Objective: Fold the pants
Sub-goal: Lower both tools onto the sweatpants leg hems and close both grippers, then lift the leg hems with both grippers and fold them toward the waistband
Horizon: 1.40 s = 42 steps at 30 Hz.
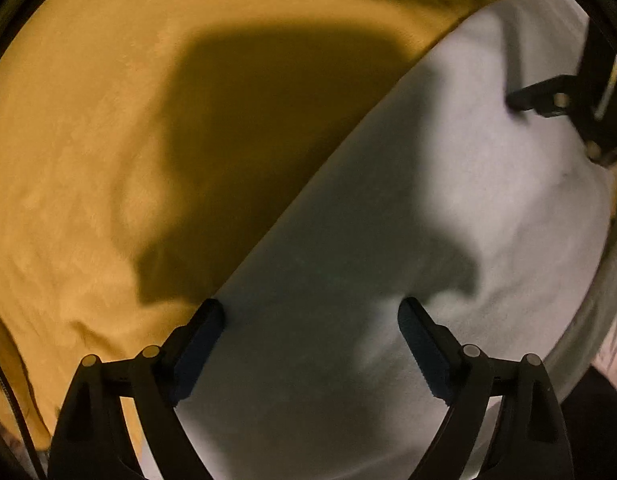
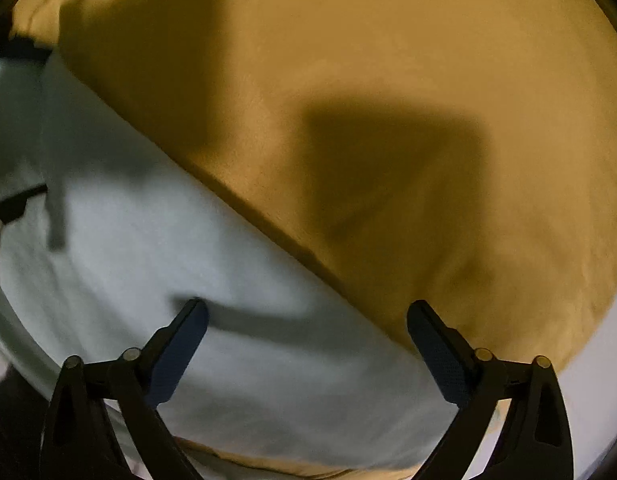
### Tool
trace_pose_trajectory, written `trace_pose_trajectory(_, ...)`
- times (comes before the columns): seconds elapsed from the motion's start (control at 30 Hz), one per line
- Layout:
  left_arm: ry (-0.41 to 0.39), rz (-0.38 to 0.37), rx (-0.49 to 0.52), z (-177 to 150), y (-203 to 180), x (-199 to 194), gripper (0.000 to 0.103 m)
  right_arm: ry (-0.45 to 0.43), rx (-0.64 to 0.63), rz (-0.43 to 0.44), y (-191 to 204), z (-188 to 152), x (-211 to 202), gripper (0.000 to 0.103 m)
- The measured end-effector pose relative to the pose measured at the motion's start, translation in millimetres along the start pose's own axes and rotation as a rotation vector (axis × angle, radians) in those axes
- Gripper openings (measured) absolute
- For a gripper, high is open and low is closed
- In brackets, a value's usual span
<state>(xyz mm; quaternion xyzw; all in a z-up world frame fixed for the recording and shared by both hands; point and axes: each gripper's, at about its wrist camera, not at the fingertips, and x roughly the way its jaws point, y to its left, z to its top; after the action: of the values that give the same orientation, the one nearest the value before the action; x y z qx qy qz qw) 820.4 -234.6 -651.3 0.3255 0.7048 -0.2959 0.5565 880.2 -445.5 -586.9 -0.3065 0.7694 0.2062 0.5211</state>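
The yellow pants (image 1: 88,140) lie spread flat on a white sheet (image 1: 448,200). In the left wrist view the pants fill the upper left part of the picture. Their straight edge runs on a slant from the upper right down to the lower middle. The white sheet fills the lower right side.

The left gripper (image 1: 310,312) is wide open and holds nothing. Its left finger tip sits right at the edge of the pants, where the yellow cloth meets the white. I cannot tell if it touches the cloth. Its right finger is over the white sheet only. A big dark shadow from the gripper falls across both the pants and the sheet in front of it.

At the far right of that view a part of the other black tool (image 1: 580,104) shows, low over the white sheet.

In the right wrist view the pants (image 2: 448,60) fill the upper right part, and the sheet (image 2: 148,240) fills the lower left. The right gripper (image 2: 306,316) is wide open too, with nothing between its fingers. Its right finger is over the yellow pants, close to their edge. Its left finger is over the white sheet. A thin strip of yellow cloth also shows at the bottom, below the sheet.

No words or labels can be read on anything.
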Motion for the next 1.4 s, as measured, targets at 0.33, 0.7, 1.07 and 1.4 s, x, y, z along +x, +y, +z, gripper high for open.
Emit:
trace_pose_trajectory(0.33,-0.094,-0.071,-0.077,-13.5,15.4,-64.0,0.012,-0.204,0.006,0.183,-3.3,-25.3,-39.2,0.014)
trace_pose_trajectory(0.7,-0.337,-0.129,-0.346,-167.6,-58.0,-198.3,0.007,-0.410,0.229,0.339,57.4,-162.0,-87.9,0.012)
trace_pose_trajectory(1.07,-0.092,-0.327,-0.657,-285.5,-146.8,-51.7,0.008,-0.177,0.385,0.359,205.7,-256.8,44.7,0.013)
trace_pose_trajectory(1.4,-0.172,-0.279,-0.898,-380.0,-134.1,-64.4,0.067,-0.250,0.598,0.542,202.7,-244.8,15.7,0.098)
